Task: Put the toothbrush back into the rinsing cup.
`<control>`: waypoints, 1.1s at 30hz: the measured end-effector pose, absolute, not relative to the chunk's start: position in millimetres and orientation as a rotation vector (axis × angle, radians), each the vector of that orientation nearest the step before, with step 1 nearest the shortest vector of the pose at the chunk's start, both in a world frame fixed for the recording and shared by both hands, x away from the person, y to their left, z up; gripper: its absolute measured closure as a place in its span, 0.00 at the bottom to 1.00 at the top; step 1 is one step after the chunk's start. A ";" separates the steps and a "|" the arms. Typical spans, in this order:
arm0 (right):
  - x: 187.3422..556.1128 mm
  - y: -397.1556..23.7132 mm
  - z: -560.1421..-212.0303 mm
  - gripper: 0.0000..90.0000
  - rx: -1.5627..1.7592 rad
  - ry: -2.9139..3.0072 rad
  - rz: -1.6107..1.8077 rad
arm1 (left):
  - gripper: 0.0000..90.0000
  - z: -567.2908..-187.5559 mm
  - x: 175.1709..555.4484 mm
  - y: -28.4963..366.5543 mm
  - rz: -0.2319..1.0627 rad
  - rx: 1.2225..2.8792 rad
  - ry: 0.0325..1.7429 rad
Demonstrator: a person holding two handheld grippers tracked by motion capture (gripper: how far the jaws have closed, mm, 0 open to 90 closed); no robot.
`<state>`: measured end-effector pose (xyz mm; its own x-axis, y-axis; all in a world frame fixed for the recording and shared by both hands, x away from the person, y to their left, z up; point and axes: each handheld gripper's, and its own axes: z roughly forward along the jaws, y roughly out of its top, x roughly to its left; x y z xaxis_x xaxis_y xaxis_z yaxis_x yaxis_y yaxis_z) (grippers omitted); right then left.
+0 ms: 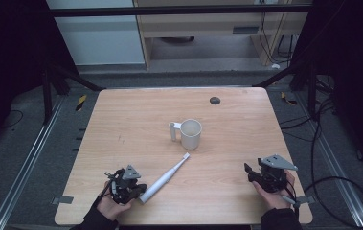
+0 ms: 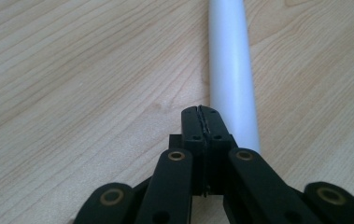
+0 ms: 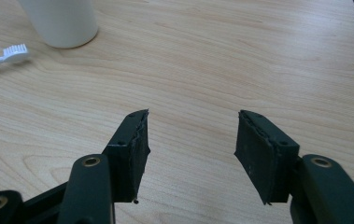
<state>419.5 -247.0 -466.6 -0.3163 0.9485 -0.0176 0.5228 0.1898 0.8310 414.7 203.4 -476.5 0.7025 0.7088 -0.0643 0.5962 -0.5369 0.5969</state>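
The left gripper point(image 2: 201, 112) is pressed together beside the long white plastic toothbrush point(image 1: 164, 178), holding nothing. The right gripper point(image 3: 191, 135) is wide apart over the light wooden table point(image 1: 227, 129).

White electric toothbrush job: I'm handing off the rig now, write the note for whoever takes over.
Left gripper: jaws shut on nothing, beside the handle end of the white electric toothbrush, which lies flat on the wooden table.
Right gripper: open, empty, at the right near edge.
White plastic cup with side holder: upright mid-table, just beyond the bristle end.
Done: nothing lifted.
Left: probably grip the toothbrush.
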 end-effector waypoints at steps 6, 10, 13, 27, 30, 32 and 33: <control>419.4 -246.9 -466.7 0.49 1.373 1.926 1.009 | 0.99 -476.9 411.6 199.4 0.234 2.314 0.979; 419.6 -247.0 -467.0 0.49 1.374 1.926 1.006 | 0.99 -477.4 410.1 197.0 0.227 2.324 0.968; 419.4 -247.0 -466.8 0.49 1.374 1.926 1.008 | 0.99 -477.4 409.0 195.4 0.221 2.329 0.960; 419.8 -246.4 -467.4 0.48 1.377 1.931 1.005 | 1.00 -478.0 403.9 187.5 0.202 2.333 0.928; 420.1 -246.5 -467.6 0.48 1.374 1.932 1.003 | 1.00 -477.7 403.4 186.7 0.196 2.337 0.922; 420.1 -246.4 -467.8 0.48 1.375 1.932 1.003 | 1.00 -478.1 402.7 185.4 0.194 2.336 0.920; 420.2 -246.4 -467.8 0.48 1.375 1.932 1.003 | 1.00 -478.0 402.5 184.9 0.195 2.340 0.917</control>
